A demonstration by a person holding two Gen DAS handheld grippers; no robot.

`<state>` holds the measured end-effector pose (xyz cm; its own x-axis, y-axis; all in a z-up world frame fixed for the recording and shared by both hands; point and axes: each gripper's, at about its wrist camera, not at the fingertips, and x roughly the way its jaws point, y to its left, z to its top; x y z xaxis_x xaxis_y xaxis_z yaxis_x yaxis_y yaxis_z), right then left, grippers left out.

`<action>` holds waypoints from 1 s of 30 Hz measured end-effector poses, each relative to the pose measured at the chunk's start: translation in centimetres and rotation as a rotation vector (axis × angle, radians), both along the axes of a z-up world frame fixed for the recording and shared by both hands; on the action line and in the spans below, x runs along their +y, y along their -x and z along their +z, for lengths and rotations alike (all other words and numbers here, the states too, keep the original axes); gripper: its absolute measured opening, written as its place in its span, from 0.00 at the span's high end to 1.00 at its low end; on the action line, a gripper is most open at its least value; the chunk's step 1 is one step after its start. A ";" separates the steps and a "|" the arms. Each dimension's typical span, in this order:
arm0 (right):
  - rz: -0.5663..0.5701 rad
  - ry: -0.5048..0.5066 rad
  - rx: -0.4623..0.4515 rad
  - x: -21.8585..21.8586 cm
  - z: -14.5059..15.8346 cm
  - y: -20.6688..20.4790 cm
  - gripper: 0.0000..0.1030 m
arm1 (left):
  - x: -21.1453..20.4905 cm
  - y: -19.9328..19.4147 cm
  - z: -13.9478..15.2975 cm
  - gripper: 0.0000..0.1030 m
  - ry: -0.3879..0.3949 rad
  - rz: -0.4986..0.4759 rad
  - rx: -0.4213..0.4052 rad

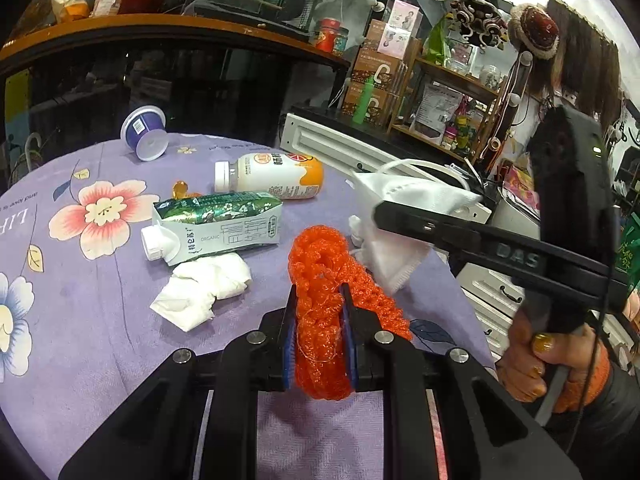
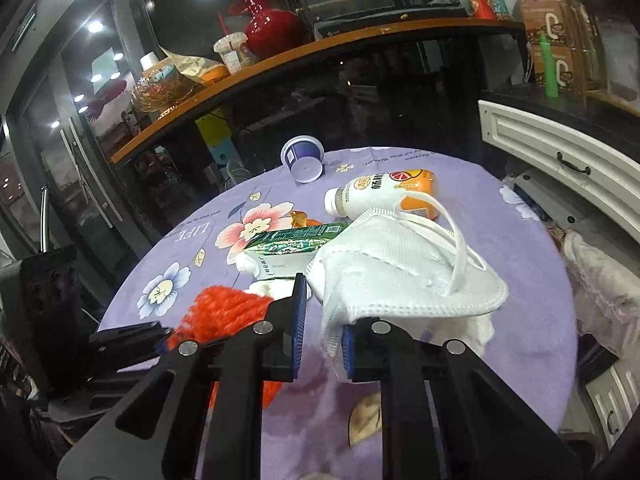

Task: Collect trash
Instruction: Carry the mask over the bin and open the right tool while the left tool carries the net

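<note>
My left gripper (image 1: 318,294) is shut on an orange mesh net (image 1: 324,280) that trails onto the purple flowered tablecloth (image 1: 80,320). My right gripper (image 2: 322,312) holds a white face mask (image 2: 400,276); the mask hangs from its fingers above the table, also in the left wrist view (image 1: 404,208). On the cloth lie a green and white carton (image 1: 216,224), a white and orange bottle (image 1: 268,176), a crumpled tissue (image 1: 204,288), a purple cup (image 1: 146,132) on its side and a small amber wrapper (image 1: 181,189).
A white cabinet with drawers (image 2: 560,152) stands right of the round table. A dark counter with a wooden shelf (image 2: 280,72) holding a red vase (image 2: 272,28) runs behind. The table edge is near on the right.
</note>
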<state>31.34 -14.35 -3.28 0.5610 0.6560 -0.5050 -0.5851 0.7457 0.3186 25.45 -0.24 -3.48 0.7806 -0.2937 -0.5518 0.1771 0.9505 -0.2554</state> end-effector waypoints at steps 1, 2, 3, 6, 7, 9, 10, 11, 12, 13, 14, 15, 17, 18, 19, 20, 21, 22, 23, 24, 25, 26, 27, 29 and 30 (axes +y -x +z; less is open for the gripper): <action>-0.006 -0.002 -0.001 -0.4 0.2 0.6 0.93 | -0.1 0.1 0.0 0.82 -0.009 0.000 -0.006; -0.011 -0.007 0.001 -1.1 0.4 1.3 0.93 | -0.2 0.1 0.0 0.82 -0.018 0.001 -0.010; -0.018 -0.014 0.000 -1.8 0.6 2.0 0.93 | -0.2 0.1 0.0 0.82 -0.023 0.000 -0.011; -0.039 -0.014 -0.020 -3.8 0.9 4.1 0.94 | -0.4 0.0 -0.1 0.82 -0.025 -0.001 -0.012; -0.043 -0.018 -0.020 -4.3 1.0 4.5 0.94 | -0.5 -0.1 -0.1 0.82 -0.032 0.001 -0.014; -0.059 -0.039 -0.013 -5.8 1.1 5.8 0.94 | -0.7 0.0 -0.1 0.82 -0.046 0.005 -0.024; -0.062 -0.045 -0.015 -6.3 1.2 6.4 0.94 | -0.8 0.1 0.0 0.82 -0.051 0.007 -0.029; -0.069 -0.051 -0.022 -7.1 1.3 7.1 0.94 | -0.9 0.3 0.1 0.82 -0.050 0.006 -0.032; -0.077 -0.054 -0.028 -7.8 1.5 7.9 0.94 | -1.1 0.4 0.2 0.82 -0.050 0.003 -0.031; -0.084 -0.054 -0.031 -8.5 1.6 8.6 0.94 | -1.4 0.6 0.3 0.82 -0.051 -0.002 -0.028; -0.093 -0.049 -0.034 -9.0 1.6 9.2 0.94 | -1.6 0.8 0.4 0.82 -0.048 -0.010 -0.025; -0.103 -0.041 -0.036 -9.5 1.5 9.7 0.94 | -2.0 1.0 0.5 0.82 -0.046 -0.023 -0.023; -0.124 -0.026 -0.036 -10.7 1.3 10.8 0.94 | -3.2 1.6 0.9 0.82 -0.052 -0.051 -0.023; -0.135 -0.021 -0.031 -11.5 1.0 11.3 0.94 | -3.8 2.0 1.1 0.82 -0.052 -0.063 -0.025; -0.144 -0.017 -0.026 -12.0 0.7 11.6 0.94 | -4.7 2.4 1.4 0.82 -0.049 -0.087 -0.028; -0.162 -0.011 -0.018 -13.0 0.3 12.2 0.94 | -5.4 2.7 1.6 0.82 -0.047 -0.105 -0.028; -0.176 -0.009 -0.011 -13.8 -0.1 12.6 0.94 | -6.3 3.0 1.8 0.82 -0.046 -0.130 -0.029; -0.191 -0.007 -0.001 -14.7 -0.6 13.1 0.94 | -7.3 3.5 1.9 0.82 -0.043 -0.155 -0.030; -0.204 -0.007 0.006 -15.3 -1.0 13.5 0.94 | -8.2 3.8 2.1 0.82 -0.042 -0.178 -0.033; -0.225 -0.008 0.018 -16.2 -1.5 14.0 0.94 | -9.1 4.1 2.2 0.82 -0.043 -0.198 -0.036; -0.244 -0.011 0.032 -17.1 -2.0 14.3 0.94 | -10.0 4.5 2.3 0.82 -0.045 -0.217 -0.040; -0.256 -0.015 0.042 -17.7 -2.4 14.6 0.94 | -11.0 4.8 2.3 0.82 -0.047 -0.238 -0.042; -0.272 -0.017 0.055 -18.4 -2.9 14.8 0.94 | -12.0 5.0 2.3 0.82 -0.048 -0.260 -0.042; -0.302 -0.015 0.079 -19.8 -4.1 15.4 0.94 | -13.7 5.3 2.2 0.82 -0.046 -0.296 -0.035; -0.314 -0.011 0.092 -20.3 -4.7 15.6 0.94 | -14.7 5.4 2.0 0.82 -0.045 -0.315 -0.029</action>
